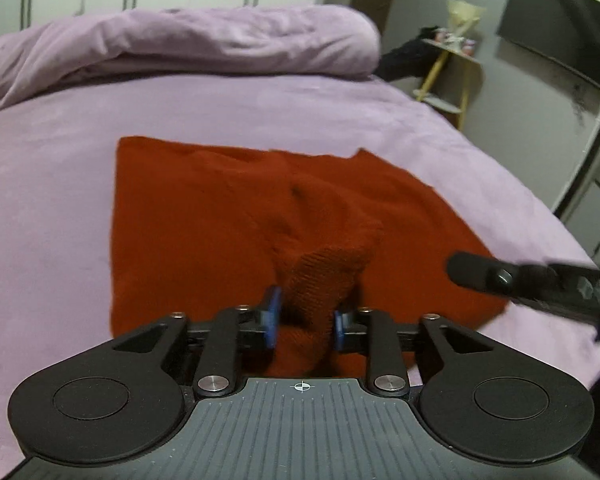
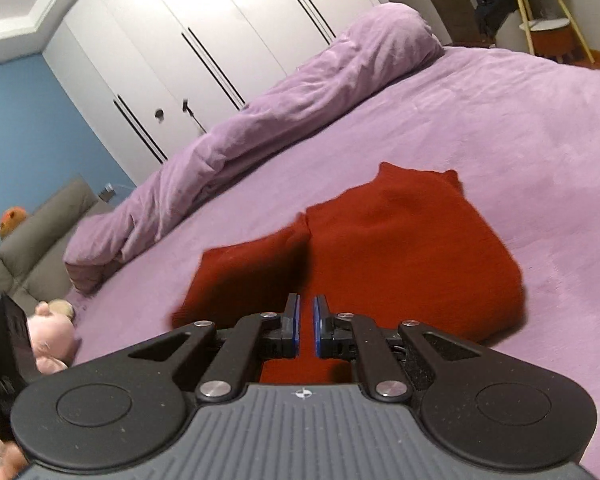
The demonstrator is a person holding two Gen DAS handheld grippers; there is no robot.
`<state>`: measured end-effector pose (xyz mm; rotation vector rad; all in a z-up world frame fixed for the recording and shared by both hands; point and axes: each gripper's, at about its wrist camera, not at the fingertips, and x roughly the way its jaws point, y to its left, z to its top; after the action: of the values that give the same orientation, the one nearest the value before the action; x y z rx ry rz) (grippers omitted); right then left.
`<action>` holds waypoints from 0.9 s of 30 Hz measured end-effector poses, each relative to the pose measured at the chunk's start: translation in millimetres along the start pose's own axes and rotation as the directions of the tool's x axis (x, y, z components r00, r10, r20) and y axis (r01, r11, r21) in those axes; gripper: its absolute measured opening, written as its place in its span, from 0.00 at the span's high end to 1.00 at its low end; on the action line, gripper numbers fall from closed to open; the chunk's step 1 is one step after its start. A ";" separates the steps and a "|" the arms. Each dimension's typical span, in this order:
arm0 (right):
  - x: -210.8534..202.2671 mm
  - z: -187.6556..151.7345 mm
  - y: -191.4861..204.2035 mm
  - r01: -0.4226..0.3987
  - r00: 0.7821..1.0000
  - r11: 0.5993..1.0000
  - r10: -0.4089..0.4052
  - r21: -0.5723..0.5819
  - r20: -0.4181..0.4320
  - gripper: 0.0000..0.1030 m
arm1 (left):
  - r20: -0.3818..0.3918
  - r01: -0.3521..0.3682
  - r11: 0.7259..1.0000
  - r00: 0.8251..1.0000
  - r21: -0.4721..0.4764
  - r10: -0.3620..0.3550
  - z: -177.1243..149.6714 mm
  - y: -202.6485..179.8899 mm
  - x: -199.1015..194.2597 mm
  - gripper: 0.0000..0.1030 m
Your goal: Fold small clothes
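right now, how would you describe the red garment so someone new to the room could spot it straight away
Find the big bed with the lilac sheet, a rolled lilac duvet along its far side. On the open sheet in front of that duvet lies the red knit garment, partly folded. It is the only red thing on the bed, and a fold of it sits between the left gripper pads.

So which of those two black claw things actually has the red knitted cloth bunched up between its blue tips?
The left gripper: red knitted garment sits between its pads. The right gripper has none.
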<state>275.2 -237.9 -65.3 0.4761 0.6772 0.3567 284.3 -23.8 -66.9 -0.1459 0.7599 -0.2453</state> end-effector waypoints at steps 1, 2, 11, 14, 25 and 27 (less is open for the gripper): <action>0.2 0.8 0.4 -0.002 1.000 1.000 0.002 -0.006 -0.009 0.93 | -0.004 0.032 0.999 0.999 0.001 -0.032 -1.3 0.9 -5.4 0.62; 0.8 2.6 1.7 -0.010 1.000 1.000 0.010 -0.007 -0.022 0.93 | -0.006 0.077 0.997 0.997 0.001 -0.077 -4.6 2.4 -14.1 0.56; 29.7 14.1 48.8 -0.110 0.993 0.983 0.101 -0.149 -0.068 0.73 | 0.004 -0.015 0.996 1.000 -0.088 0.015 -18.5 41.2 -69.3 0.52; 67.2 3.1 45.9 -0.131 0.958 0.984 0.095 -0.121 -0.269 0.65 | -0.038 -0.095 0.980 0.995 -0.175 0.090 -22.7 63.7 -68.3 0.52; 74.2 -14.6 60.4 -0.105 0.968 0.950 0.029 -0.294 -0.251 0.91 | -0.084 -0.193 0.942 0.981 -0.275 0.177 -22.2 83.0 -65.0 0.49; 65.0 -11.0 66.2 -0.123 0.970 0.948 0.052 -0.292 -0.239 0.92 | -0.071 -0.190 0.943 0.982 -0.273 0.177 -20.1 82.3 -69.3 0.48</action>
<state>304.5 -149.4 -71.0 0.1699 0.8097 0.5980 235.7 73.3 -53.3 -0.3352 0.8462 0.0383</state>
